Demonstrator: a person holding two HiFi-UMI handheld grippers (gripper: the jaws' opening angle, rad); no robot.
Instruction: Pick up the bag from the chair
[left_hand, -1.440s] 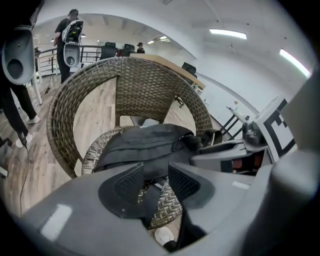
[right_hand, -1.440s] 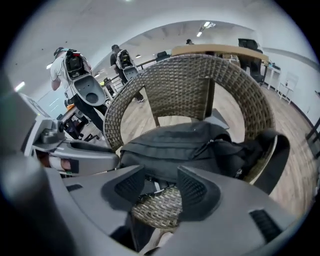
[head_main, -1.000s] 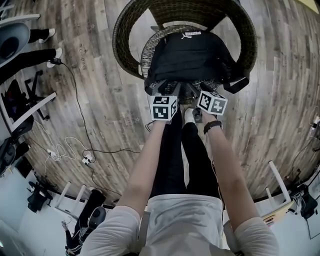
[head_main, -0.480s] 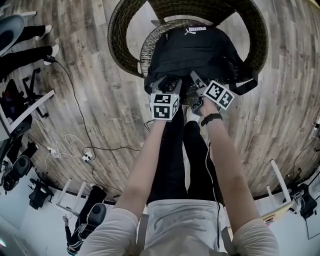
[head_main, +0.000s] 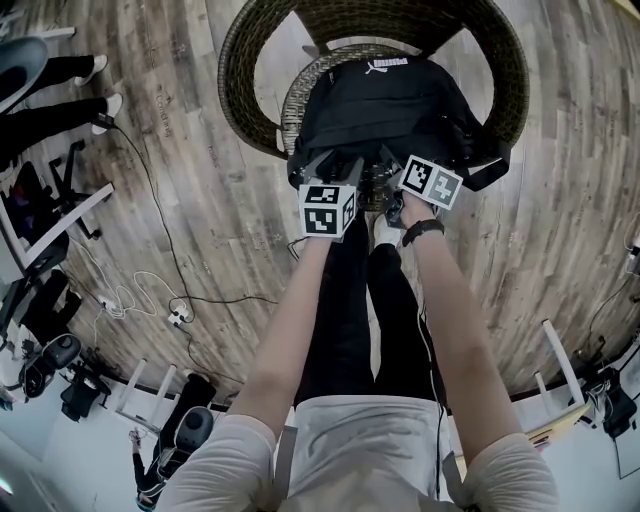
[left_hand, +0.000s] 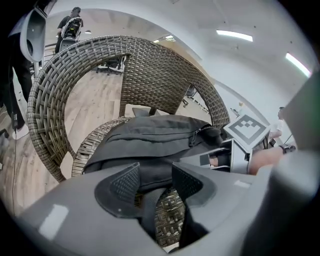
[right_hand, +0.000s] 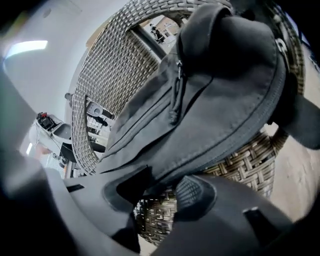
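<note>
A black backpack (head_main: 390, 105) lies on the seat of a round wicker chair (head_main: 245, 70). Both grippers are at its near edge, side by side. My left gripper (head_main: 333, 168) holds the bag's lower edge (left_hand: 150, 140) between its pads, with a strap hanging down through the gap (left_hand: 156, 181). My right gripper (head_main: 392, 162) has just been closing its jaws, and the bag's bottom seam (right_hand: 215, 100) fills the top of the gap between its pads (right_hand: 162, 187). Wicker shows below the seam.
The chair's tall curved back (left_hand: 50, 100) wraps round the far side of the bag. My own legs (head_main: 360, 300) stand right at the seat's front. Cables (head_main: 140, 300) trail over the wooden floor at left, and another person's legs (head_main: 60, 110) are at the upper left.
My right gripper has moved forward and down onto the bag's near edge, has rolled a little, and its jaws have come together on the edge. The left gripper has stayed put.
</note>
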